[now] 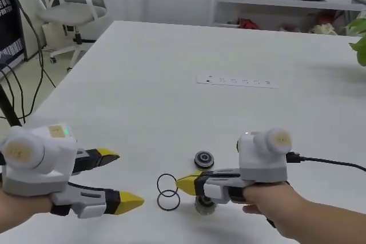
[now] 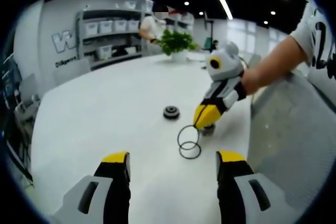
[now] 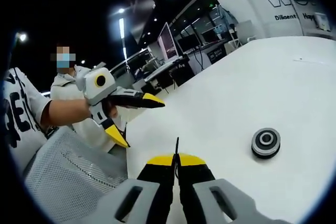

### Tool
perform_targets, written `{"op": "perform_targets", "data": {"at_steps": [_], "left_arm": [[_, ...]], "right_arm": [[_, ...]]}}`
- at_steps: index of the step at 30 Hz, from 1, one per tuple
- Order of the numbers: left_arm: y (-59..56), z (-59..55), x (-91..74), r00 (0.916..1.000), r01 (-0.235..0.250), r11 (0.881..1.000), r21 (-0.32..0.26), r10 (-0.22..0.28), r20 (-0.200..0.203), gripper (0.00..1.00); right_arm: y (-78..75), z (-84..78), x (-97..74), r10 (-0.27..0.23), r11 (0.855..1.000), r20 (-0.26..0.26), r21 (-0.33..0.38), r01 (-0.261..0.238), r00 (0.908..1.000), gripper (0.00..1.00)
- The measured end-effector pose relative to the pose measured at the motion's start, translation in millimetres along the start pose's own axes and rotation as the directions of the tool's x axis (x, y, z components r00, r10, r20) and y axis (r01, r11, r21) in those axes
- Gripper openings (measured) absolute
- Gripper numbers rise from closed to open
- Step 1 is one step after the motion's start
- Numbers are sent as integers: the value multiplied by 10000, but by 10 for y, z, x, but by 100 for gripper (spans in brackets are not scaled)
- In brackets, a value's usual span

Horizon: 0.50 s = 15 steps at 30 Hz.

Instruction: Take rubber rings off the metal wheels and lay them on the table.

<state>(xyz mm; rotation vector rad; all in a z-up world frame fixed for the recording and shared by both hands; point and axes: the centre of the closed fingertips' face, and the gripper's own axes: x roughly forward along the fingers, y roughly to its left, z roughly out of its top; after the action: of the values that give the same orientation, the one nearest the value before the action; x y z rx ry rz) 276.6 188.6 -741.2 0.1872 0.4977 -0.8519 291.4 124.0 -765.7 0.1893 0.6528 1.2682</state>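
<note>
Two thin black rubber rings sit at the table's near edge. One ring (image 1: 168,200) (image 2: 190,151) lies flat. My right gripper (image 1: 184,183) (image 2: 202,121) (image 3: 177,159) is shut on the rim of the other ring (image 1: 166,182) (image 2: 187,134), whose thin black edge shows between its closed yellow tips. Under that gripper stands a bare metal wheel (image 1: 205,204) (image 2: 209,129). A second wheel (image 1: 204,159) (image 2: 171,112) (image 3: 265,142), with a black ring around it, rests just beyond. To the left, my left gripper (image 1: 121,178) (image 2: 173,158) (image 3: 137,119) is open and holds nothing.
A white power strip (image 1: 237,81) lies mid-table. The right gripper's cable (image 1: 331,163) trails off to the right. A white chair (image 1: 71,4) stands past the far left corner, a plant (image 1: 360,38) at the right edge. The table's (image 1: 171,84) near edge is close below the grippers.
</note>
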Motion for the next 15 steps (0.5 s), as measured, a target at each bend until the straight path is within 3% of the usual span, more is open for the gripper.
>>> {"op": "perform_targets", "data": {"at_steps": [15], "left_arm": [[-1,-28,-31,10000,-29,10000,1,29,-82,68]], "right_arm": [[-47,-78,86,-420,9990,-221,-187,416,9989,0]]}}
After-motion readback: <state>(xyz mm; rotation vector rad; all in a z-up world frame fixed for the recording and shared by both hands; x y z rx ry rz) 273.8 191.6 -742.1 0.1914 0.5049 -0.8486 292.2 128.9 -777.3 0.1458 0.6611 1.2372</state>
